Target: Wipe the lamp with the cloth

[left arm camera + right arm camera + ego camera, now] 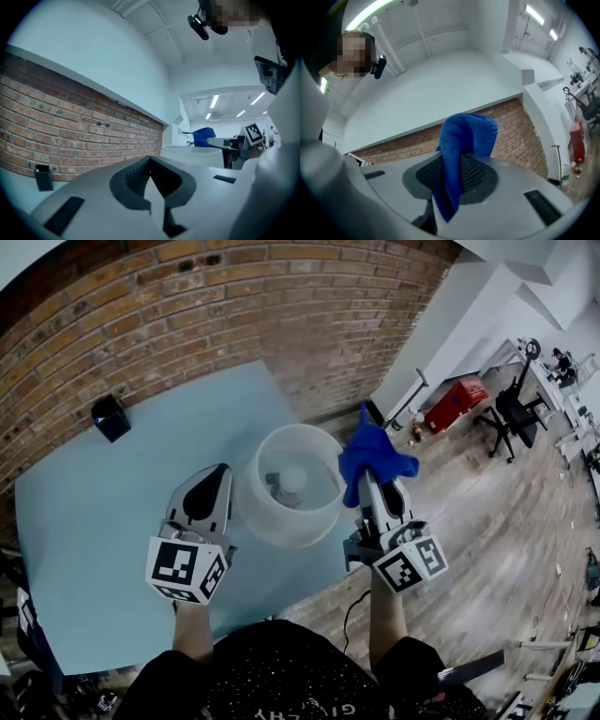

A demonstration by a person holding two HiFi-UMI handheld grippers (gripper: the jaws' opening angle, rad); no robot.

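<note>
Nearest to me is my left gripper (213, 476). Its jaws are pressed together and there is nothing in them. It sits just beside the left side of the lamp (272, 523). I cannot tell if it touches.

My right gripper (372, 486) is squeezed tight on the cloth (374, 454). The cloth is blue, soft and fuzzy. One end flops over the top of the jaws and the other end hangs down between them.

The lamp is in the middle, between my two grippers. It stands straight up on the table (89, 521), so its long way goes up and down. Its open top faces up at me. It is round like a bucket, white and smooth, and I can see a bit through it. A round bulb (294, 480) sits inside. The lamp is just to the left of my right gripper, and the cloth hangs by the right edge of the rim. I think my next move is to bring the cloth left onto that side. My left gripper is close enough to keep the lamp from tipping.

The table is flat and pale blue. Farther back on it is a small black box (111, 416), well away from the lamp. Behind it all is a rough brick wall (187, 315).
</note>
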